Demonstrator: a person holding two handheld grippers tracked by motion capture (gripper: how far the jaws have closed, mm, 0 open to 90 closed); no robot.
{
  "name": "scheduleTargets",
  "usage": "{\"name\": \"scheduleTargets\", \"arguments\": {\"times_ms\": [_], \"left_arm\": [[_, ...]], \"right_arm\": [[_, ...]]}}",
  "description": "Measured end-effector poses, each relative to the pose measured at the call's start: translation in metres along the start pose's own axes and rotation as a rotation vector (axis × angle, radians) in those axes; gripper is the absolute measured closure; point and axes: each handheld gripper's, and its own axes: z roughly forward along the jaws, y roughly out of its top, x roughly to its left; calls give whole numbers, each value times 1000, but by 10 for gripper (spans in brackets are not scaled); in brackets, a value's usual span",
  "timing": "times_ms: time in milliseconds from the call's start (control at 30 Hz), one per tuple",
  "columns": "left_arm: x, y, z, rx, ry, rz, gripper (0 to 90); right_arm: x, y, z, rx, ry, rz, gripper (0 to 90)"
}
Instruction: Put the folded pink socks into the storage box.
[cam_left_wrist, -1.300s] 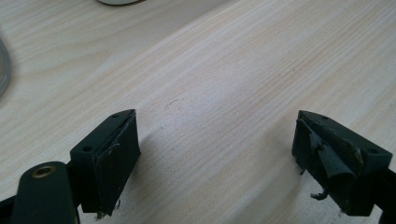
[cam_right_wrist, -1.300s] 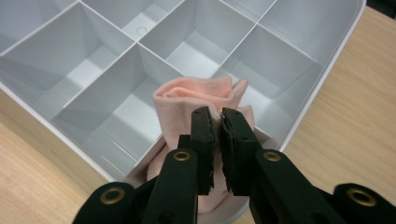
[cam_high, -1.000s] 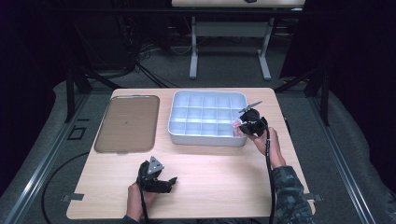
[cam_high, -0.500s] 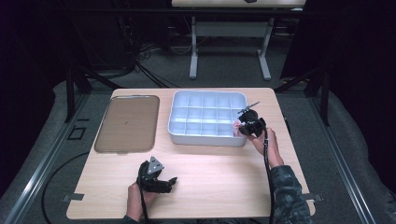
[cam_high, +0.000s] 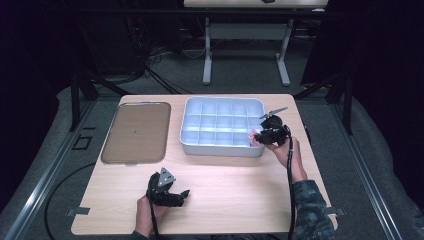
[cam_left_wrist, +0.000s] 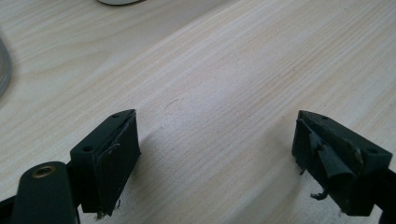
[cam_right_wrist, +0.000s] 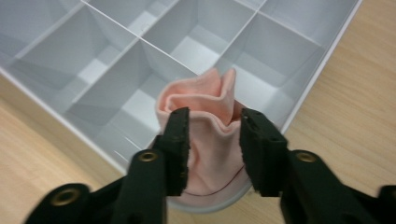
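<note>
A folded pink cloth (cam_right_wrist: 205, 98) stands in the near right corner compartment of the white divided tray (cam_right_wrist: 112, 23). My right gripper (cam_right_wrist: 215, 116) holds it from both sides. Its jaws have just been opening, and their pads still pinch the cloth, which bulges out above them. In the high view the right gripper (cam_high: 256, 137) sits at the tray's (cam_high: 220, 148) right front corner, with a bit of pink cloth (cam_high: 253, 138) at its tips. My left gripper (cam_high: 184, 194) rests low on the table near the front edge. In its own view the left gripper (cam_left_wrist: 215, 121) is open over bare wood.
A flat brown lid or tray (cam_high: 137, 131) lies left of the divided tray. The white tray's other compartments look empty. A cable trails from the right gripper along the forearm. Dark floor and table legs lie beyond the far edge.
</note>
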Motion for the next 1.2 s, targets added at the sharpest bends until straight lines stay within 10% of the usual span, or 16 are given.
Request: {"name": "scheduleTargets", "arguments": {"times_ms": [433,1200], "left_arm": [[0,0,0,0,0,0,148],[0,0,0,0,0,0,147]], "right_arm": [[25,-19,-57,-130,48,-48,142],[47,-94,-72,-185,27,-45,46]]}}
